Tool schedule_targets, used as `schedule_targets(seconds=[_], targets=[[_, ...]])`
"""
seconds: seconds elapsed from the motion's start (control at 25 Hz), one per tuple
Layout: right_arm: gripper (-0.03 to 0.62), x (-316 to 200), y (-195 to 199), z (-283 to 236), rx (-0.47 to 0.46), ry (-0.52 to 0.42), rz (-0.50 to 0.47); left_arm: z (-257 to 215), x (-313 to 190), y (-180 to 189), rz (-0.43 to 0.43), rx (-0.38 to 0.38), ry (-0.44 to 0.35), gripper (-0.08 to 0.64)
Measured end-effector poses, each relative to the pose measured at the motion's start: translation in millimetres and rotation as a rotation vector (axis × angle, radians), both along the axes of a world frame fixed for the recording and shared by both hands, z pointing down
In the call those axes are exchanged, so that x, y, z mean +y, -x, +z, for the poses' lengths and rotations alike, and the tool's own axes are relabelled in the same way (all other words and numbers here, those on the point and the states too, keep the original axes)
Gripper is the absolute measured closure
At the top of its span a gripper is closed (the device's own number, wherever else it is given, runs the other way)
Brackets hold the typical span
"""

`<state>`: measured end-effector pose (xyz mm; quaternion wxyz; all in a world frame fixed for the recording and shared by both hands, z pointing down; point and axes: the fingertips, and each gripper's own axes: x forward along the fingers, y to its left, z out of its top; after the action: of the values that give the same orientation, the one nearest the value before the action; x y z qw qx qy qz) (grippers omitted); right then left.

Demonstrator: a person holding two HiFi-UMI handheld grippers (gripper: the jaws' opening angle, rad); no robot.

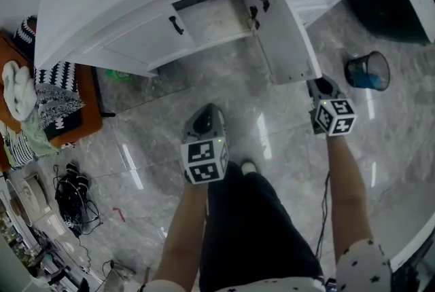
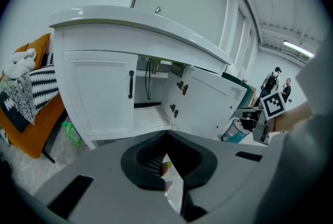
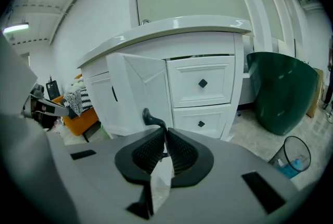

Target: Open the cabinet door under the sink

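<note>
The white sink cabinet has its right door swung out wide toward me, showing the bare shelf inside and pipes. My right gripper is at the door's outer edge, shut on the door's black handle, which runs down between the pads. The left door stays closed, with its black handle untouched. Over the floor in front of the cabinet, my left gripper hangs shut and empty, apart from the furniture.
Two white drawers sit right of the open door, then a dark green tub and a wire waste bin. An orange seat with striped cloth and a green bottle are left. Cables lie on the marble floor.
</note>
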<state>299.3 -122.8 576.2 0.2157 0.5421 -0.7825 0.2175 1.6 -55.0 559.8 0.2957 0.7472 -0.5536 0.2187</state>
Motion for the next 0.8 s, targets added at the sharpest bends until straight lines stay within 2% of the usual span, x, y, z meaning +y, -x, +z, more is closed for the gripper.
schedule_targets(seconds=[0.44, 0.8], targets=[[0.563, 0, -2, 0, -0.003, 0.004, 0.019, -3, 8, -12, 0.012, -0.006, -0.011, 0.558], [0.525, 22, -11, -11, -0.042, 0.012, 0.079, -16, 30, -20, 0.001, 0.007, -0.011, 0.558]])
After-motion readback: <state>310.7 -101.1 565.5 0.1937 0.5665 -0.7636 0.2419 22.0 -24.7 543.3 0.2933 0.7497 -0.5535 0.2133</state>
